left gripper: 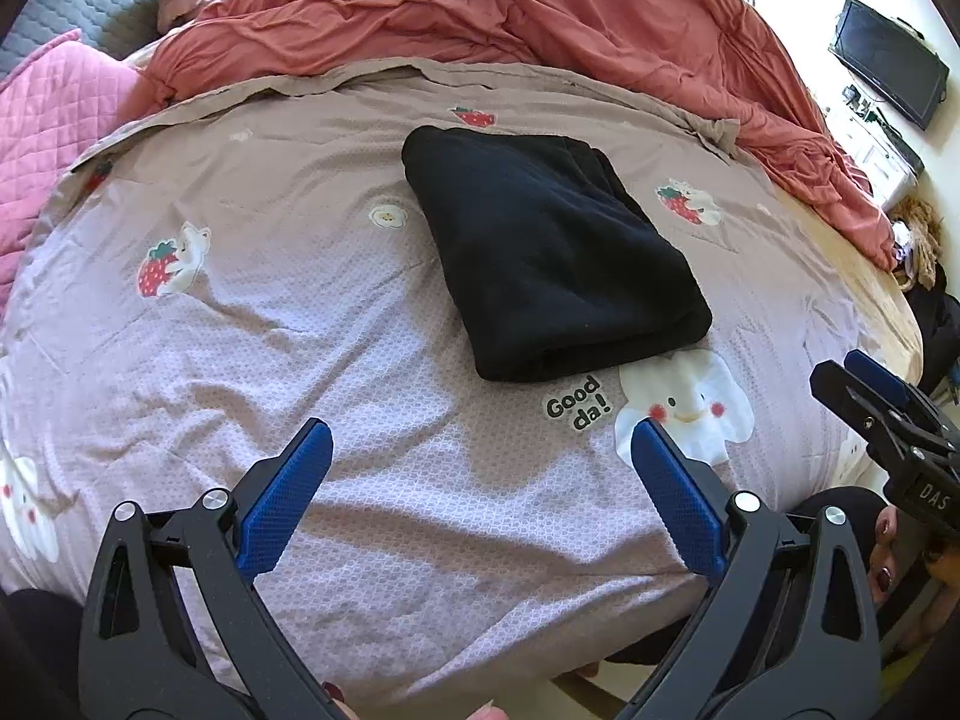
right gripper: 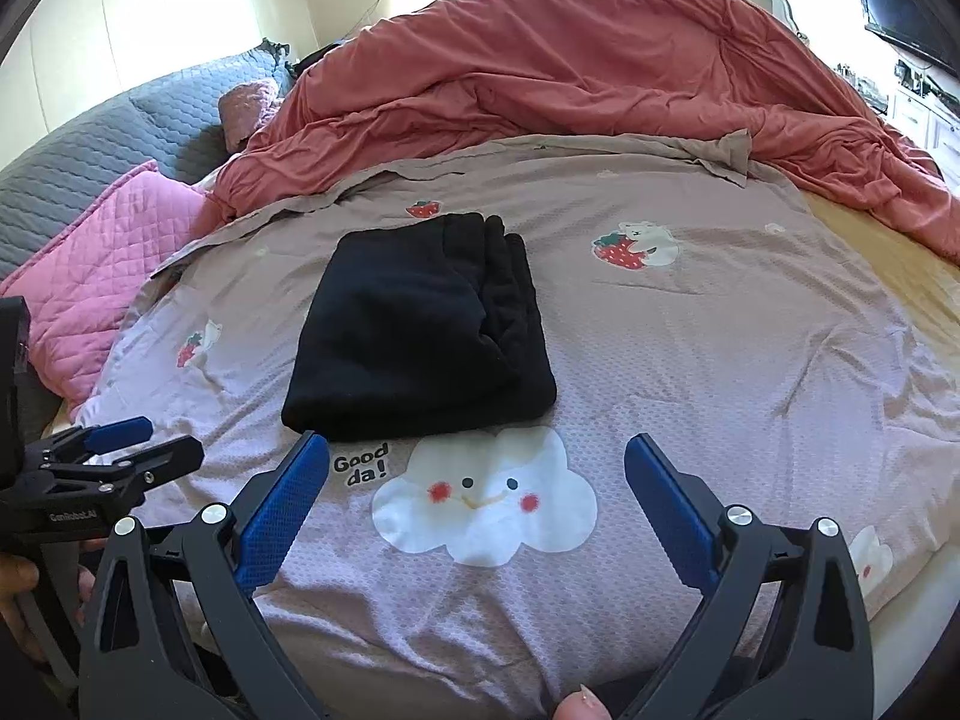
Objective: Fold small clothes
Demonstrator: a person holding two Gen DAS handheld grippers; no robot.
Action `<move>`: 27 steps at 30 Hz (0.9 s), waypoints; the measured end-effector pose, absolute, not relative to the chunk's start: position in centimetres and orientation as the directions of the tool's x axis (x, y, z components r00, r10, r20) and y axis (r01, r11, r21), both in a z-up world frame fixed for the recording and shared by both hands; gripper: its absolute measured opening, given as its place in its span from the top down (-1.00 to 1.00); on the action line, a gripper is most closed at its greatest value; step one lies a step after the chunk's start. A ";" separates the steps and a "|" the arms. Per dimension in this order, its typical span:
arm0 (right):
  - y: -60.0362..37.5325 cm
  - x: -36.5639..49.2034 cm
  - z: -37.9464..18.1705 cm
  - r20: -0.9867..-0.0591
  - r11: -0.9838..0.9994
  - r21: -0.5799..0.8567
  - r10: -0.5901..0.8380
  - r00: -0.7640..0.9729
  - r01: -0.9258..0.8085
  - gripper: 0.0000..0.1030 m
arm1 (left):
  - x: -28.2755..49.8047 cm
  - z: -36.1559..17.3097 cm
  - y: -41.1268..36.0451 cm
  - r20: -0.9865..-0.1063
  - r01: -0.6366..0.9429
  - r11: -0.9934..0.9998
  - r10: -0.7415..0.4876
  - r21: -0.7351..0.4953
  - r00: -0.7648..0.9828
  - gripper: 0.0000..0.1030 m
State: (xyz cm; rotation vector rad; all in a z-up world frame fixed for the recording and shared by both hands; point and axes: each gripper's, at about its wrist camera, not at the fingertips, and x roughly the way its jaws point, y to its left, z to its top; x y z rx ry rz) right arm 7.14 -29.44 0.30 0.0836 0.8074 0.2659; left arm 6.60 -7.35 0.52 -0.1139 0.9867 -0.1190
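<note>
So soft black folded garment (left gripper: 549, 252) sits ahead of both jaw sets on waffle-textured printed sheet (left gripper: 372, 480); left gripper (left gripper: 480, 468) & right gripper (right gripper: 477, 480) jaws apart, empty

Ahead of both tools lies a folded black garment (right gripper: 420, 330) of matt, fuzzy, fleece-like cloth, on a lilac printed sheet (right gripper: 690, 360) with a fine waffle weave. Beyond it, a smooth, crumpled coral duvet (right gripper: 600, 78). Each gripper's fingers (left gripper: 288, 498) carry blue, dimpled pads on matt black plastic with shiny metal bolts.
</note>
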 end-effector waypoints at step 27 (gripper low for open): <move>-29.3 6.8 0.1 -0.717 0.973 0.130 0.224 0.660 -0.189 -0.91 | 6.0 1.0 -6.0 -0.833 -0.011 0.988 -0.122 -0.153 0.539 -0.82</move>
